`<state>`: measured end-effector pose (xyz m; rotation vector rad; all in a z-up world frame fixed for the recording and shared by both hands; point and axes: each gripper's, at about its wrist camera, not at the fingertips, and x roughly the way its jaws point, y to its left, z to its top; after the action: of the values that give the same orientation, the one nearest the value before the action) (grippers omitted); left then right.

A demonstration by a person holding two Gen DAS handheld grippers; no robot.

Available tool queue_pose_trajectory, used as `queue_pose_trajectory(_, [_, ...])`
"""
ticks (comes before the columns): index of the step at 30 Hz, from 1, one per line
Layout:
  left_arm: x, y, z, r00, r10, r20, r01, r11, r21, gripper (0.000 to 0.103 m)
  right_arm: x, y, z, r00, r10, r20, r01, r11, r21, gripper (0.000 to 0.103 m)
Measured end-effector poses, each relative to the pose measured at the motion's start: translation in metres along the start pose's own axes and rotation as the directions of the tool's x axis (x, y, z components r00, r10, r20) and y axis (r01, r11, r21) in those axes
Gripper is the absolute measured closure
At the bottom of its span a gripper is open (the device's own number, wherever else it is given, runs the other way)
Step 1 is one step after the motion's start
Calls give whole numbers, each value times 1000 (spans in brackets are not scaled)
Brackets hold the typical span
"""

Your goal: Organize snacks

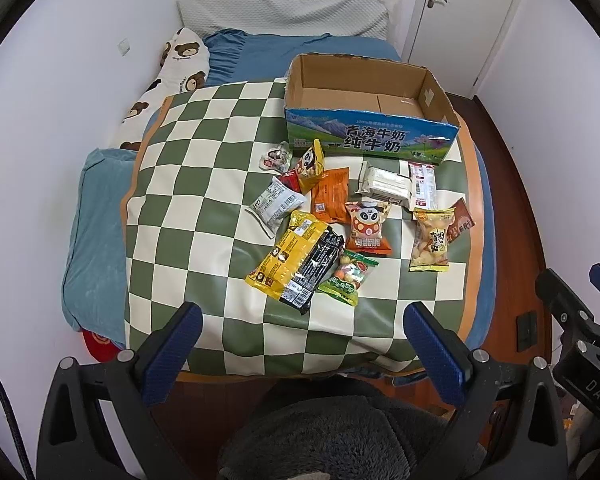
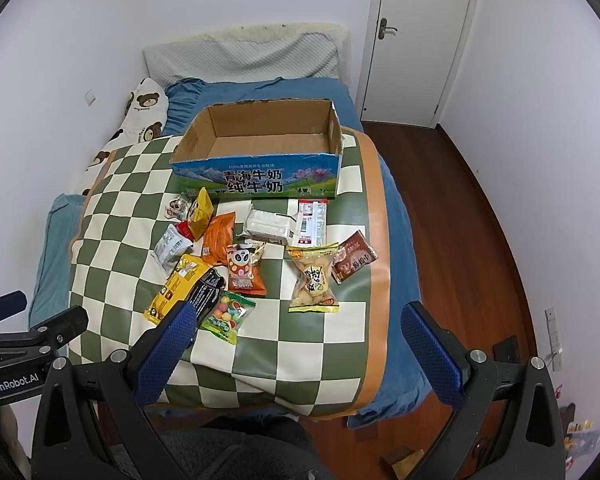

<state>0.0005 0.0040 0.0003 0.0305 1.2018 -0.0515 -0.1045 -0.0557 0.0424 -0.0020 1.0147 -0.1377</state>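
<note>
Hovering released above the bed (image 1: pixel 100 216): left hand-held gripper (image 1: pixel 302 322), right hand-held gripper (image 2: pixel 300 322); snack packets (image 1: pixel 366 226) lying before the cardboard box (image 1: pixel 370 136).

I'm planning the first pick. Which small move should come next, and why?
Probably lower the right gripper toward the green candy bag: both grippers are open and empty, the cardboard box holds nothing, and that bag lies nearest.
</note>
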Motion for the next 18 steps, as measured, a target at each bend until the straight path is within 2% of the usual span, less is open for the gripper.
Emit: queue_pose_trajectory(18, [-8, -7, 2, 1000, -2, 13, 2, 1000, 12, 0, -6, -1, -4, 1000, -3, 18, 2, 1000, 17, 0])
